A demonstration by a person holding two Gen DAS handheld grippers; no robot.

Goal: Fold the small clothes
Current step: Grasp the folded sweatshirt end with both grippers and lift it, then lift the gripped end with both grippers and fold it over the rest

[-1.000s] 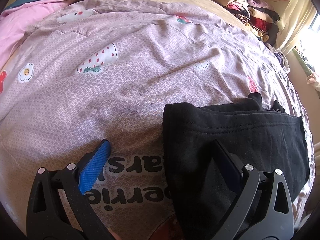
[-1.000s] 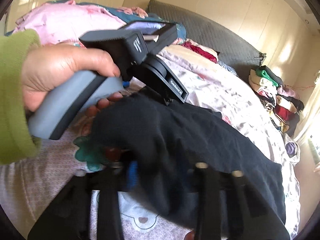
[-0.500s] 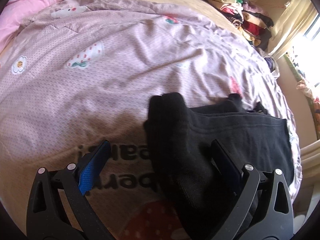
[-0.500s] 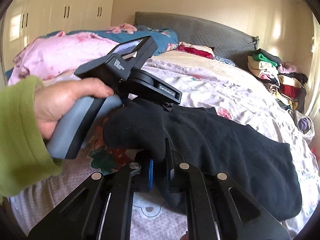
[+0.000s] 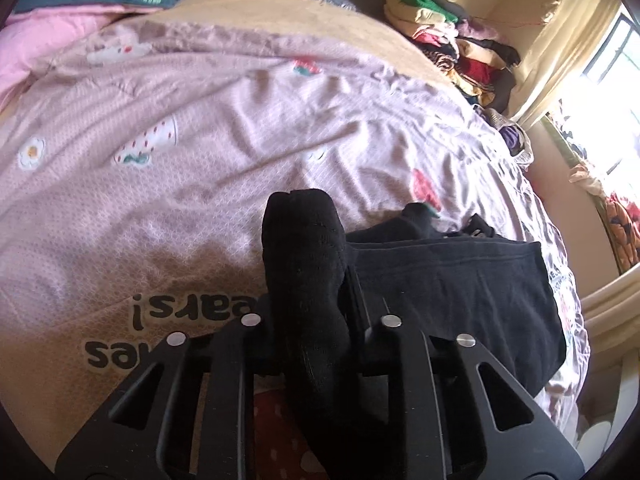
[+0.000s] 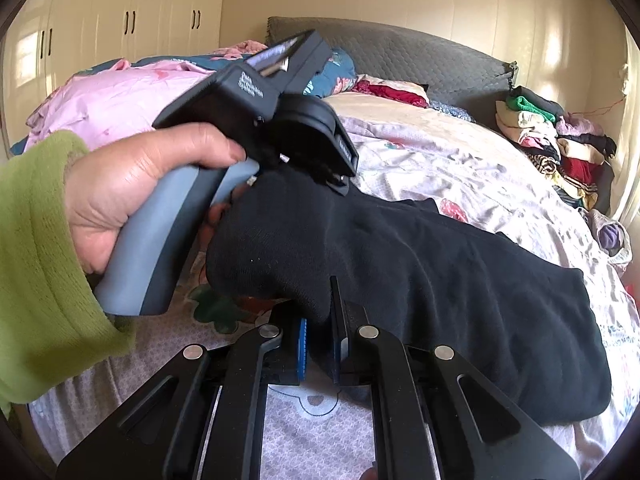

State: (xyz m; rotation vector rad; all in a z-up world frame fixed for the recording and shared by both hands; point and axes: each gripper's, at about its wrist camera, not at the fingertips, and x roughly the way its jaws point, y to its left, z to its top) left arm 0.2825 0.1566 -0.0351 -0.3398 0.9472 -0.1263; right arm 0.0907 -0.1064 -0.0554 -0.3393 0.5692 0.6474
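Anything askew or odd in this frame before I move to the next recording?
Nothing stands out. Both grippers, left and right, pinch one lifted end of the black garment; its far end lies flat on the bedspread.

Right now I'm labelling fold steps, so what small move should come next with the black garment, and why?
Probably carry the pinched edge across toward the far hem. The left gripper and right gripper both clamp the bunched end of the black garment, raised, while the rest lies flat on the bedspread.

Open bedspread [image 5: 224, 128] ahead; stacked clothes [image 5: 452, 44] and pink quilt [image 6: 116, 96] crowd the edges.
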